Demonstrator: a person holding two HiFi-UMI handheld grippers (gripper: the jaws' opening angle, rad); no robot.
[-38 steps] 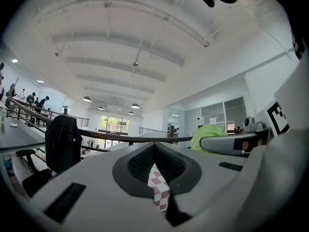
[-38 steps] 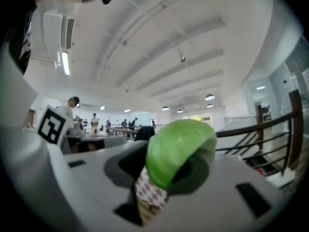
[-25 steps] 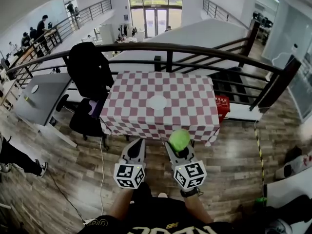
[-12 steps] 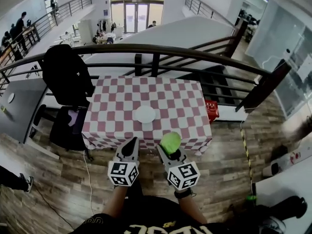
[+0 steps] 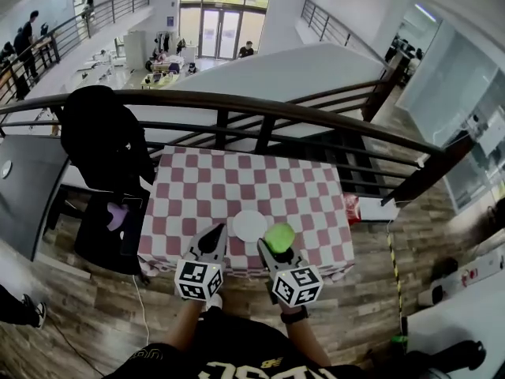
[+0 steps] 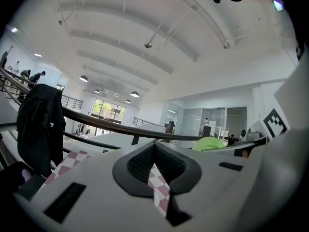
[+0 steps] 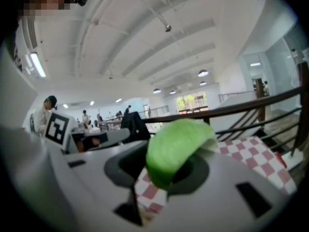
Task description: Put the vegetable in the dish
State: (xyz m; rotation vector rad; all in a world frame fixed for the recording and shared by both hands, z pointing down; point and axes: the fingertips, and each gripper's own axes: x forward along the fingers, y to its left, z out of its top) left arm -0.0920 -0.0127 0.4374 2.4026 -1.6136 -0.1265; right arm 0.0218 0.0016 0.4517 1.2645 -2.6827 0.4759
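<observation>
A round light-green vegetable [image 5: 279,236] sits between the jaws of my right gripper [image 5: 278,242], which is shut on it; in the right gripper view the vegetable [image 7: 176,149] fills the gap between the jaws. It hangs over the near part of the red-and-white checked table [image 5: 237,192]. A small white dish [image 5: 248,225] lies on the table near its front edge, just left of the vegetable. My left gripper [image 5: 215,233] is shut and holds nothing, its tip at the dish's left side. In the left gripper view the vegetable [image 6: 208,143] shows at the right.
A dark metal railing [image 5: 260,109] runs behind the table. A black chair with a dark jacket [image 5: 99,140] stands at the table's left. A red box [image 5: 352,208] sits on the floor at the right. The floor is wooden planks.
The table and dish have come closer under both grippers. The grippers now reach over the table's front edge, the vegetable still held in the right one.
</observation>
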